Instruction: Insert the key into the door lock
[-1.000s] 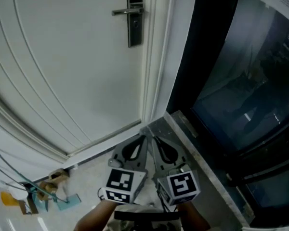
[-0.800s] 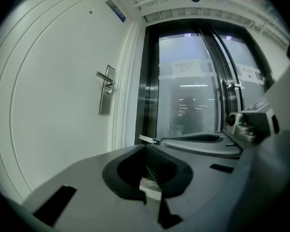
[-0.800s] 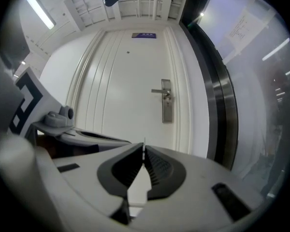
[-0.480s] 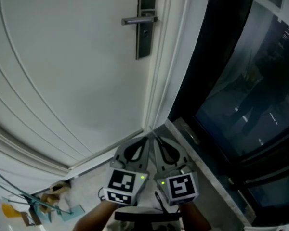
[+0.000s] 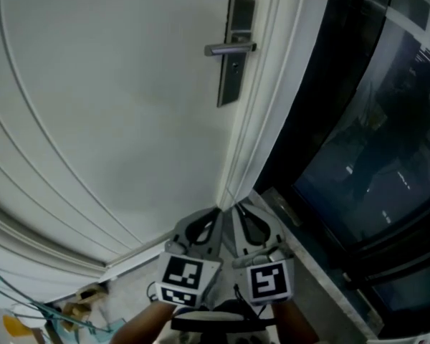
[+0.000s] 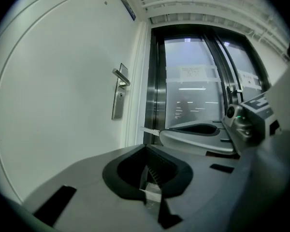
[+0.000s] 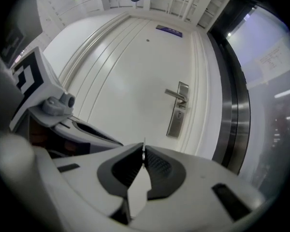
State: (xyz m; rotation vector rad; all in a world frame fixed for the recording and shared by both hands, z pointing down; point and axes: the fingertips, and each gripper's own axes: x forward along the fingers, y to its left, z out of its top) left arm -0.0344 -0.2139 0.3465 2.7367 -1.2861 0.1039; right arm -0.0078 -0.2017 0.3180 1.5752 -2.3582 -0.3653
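The right gripper (image 7: 143, 152) is pinching the key (image 7: 143, 146) with its jaws almost together. Only a thin edge of it is showing above the tips, well apart from the door lock (image 5: 232, 69) and below it. The left gripper (image 6: 148, 151), also below the lock, is keeping nothing between its closed jaws. The keyhole is looking too small to make out.

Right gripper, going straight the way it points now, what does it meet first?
The right gripper, pinching a thin sliver, likely the key, would probably reach the white door first, on plain panel left of the lock plate; the way there looks free, though depth is unclear.
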